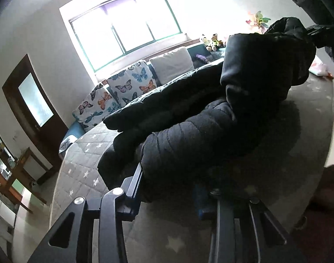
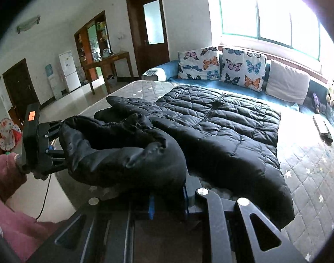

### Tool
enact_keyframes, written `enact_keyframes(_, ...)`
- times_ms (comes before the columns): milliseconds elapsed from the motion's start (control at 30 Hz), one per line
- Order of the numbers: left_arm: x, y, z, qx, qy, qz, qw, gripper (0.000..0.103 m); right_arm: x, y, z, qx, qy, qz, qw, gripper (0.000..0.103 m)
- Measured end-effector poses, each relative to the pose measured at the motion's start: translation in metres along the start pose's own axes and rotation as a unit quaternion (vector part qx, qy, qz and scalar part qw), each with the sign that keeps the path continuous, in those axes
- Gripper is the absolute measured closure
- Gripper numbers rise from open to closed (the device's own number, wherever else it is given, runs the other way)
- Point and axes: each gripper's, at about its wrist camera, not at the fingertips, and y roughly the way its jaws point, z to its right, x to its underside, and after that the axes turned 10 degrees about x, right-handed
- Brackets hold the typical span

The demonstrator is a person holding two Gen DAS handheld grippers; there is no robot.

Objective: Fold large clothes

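A black puffer jacket lies spread on a grey quilted mattress with white stars. Its near end is bunched up and lifted. My right gripper is shut on that bunched padding at the bottom of the right wrist view, with its fingertips buried in the fabric. In the left wrist view it hangs at the top right, holding a raised fold. My left gripper has a thick roll of the jacket between its fingers, pads pressing on it. From the right wrist view, the left gripper grips the jacket's left end.
A blue sofa with butterfly cushions and a white cushion runs along the mattress's far side under a bright window. A flat grey bar lies on the mattress at the right. A pink sleeve and a cable are at the left.
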Motion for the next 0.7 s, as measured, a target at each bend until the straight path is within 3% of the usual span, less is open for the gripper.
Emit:
enact_keyframes(167, 0.018, -0.038, 0.007, 0.03, -0.037, -0.003, 0.9988, 0.064, 0.011, -0.029, -0.016, -0.012, -0.028, 0.002, 1.0, 0.083)
enact_keyframes(267, 0.019, -0.046, 0.01, 0.024, -0.045, -0.007, 0.9987, 0.064, 0.01, -0.03, -0.02, -0.01, -0.043, 0.011, 0.999, 0.083)
enact_keyframes(367, 0.01, -0.05, 0.01, 0.031, -0.065, 0.0, 0.9974, 0.063, -0.002, -0.021, -0.013, -0.005, -0.051, 0.03, 0.998, 0.083)
enact_keyframes(700, -0.039, -0.036, -0.046, 0.036, -0.113, 0.039, 0.9922, 0.063, -0.043, 0.008, 0.019, 0.009, -0.069, 0.096, 0.993, 0.083)
